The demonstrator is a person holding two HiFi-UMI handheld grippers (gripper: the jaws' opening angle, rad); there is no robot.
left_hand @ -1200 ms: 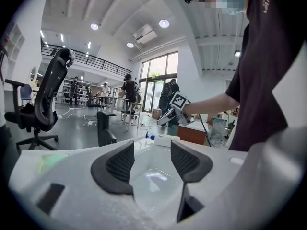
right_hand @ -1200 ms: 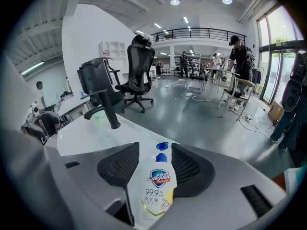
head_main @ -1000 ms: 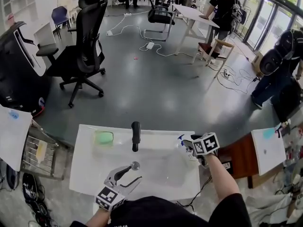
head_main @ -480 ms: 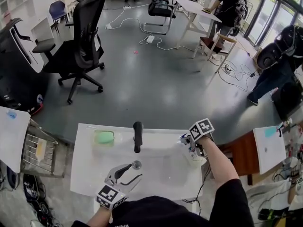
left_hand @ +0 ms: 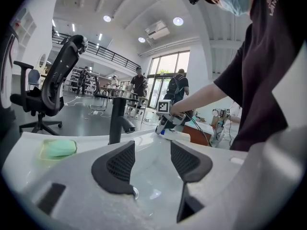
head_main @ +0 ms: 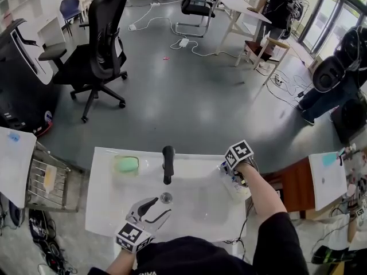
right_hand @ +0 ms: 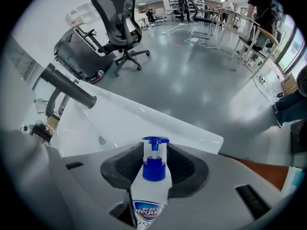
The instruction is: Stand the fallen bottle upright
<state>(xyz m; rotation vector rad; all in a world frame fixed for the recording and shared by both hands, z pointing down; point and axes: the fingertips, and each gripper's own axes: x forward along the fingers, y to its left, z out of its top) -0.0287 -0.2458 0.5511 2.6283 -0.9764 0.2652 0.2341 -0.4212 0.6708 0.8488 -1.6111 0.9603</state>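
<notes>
Right gripper view: bottle (right_hand: 148, 198) between right gripper's (right_hand: 154, 161) closing jaws.

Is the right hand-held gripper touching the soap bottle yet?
Cannot tell. Right gripper view: jaws of the right hand-held gripper are closing round the soap bottle; neither gap nor contact shows plainly.

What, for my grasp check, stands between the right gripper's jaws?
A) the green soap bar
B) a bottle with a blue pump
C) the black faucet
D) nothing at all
B: the right gripper view shows the bottle, blue pump on top, between the jaws of the right gripper, which are closing around it.
</notes>
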